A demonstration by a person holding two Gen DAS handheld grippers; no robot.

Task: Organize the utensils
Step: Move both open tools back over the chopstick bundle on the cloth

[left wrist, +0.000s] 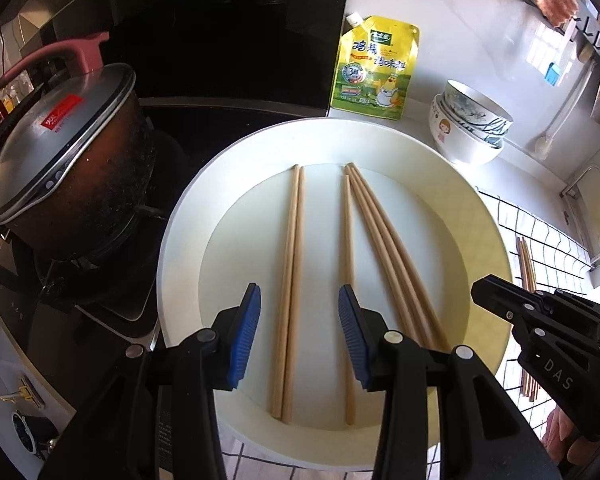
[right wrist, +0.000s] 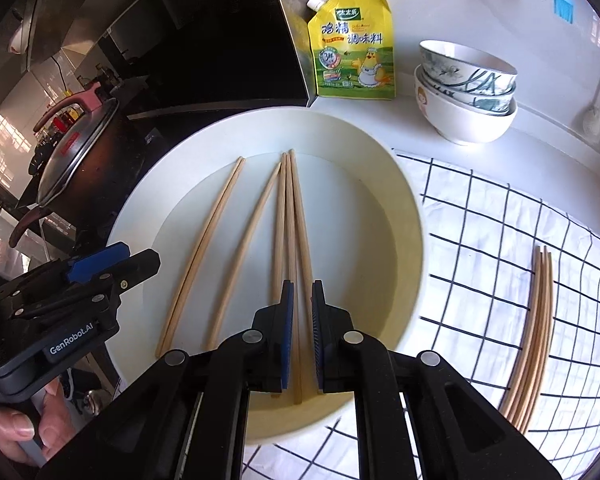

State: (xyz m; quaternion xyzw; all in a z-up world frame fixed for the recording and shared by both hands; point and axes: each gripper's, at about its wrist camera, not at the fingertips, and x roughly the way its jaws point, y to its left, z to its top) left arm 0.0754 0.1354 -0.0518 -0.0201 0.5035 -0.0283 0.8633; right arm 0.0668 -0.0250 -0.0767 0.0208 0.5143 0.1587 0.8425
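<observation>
Right gripper [right wrist: 301, 336] jaws, nearly closed, straddle one chopstick [right wrist: 296, 264] lying lengthwise ahead; left gripper [left wrist: 298, 332] jaws gape empty over the pair [left wrist: 290, 280] in the plate [left wrist: 180, 240].

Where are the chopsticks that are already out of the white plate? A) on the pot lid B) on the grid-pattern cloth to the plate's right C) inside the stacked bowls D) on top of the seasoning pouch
B: a bundle of chopsticks lies on the grid-pattern cloth right of the white plate; the stacked bowls, pot lid and seasoning pouch carry none.
</observation>
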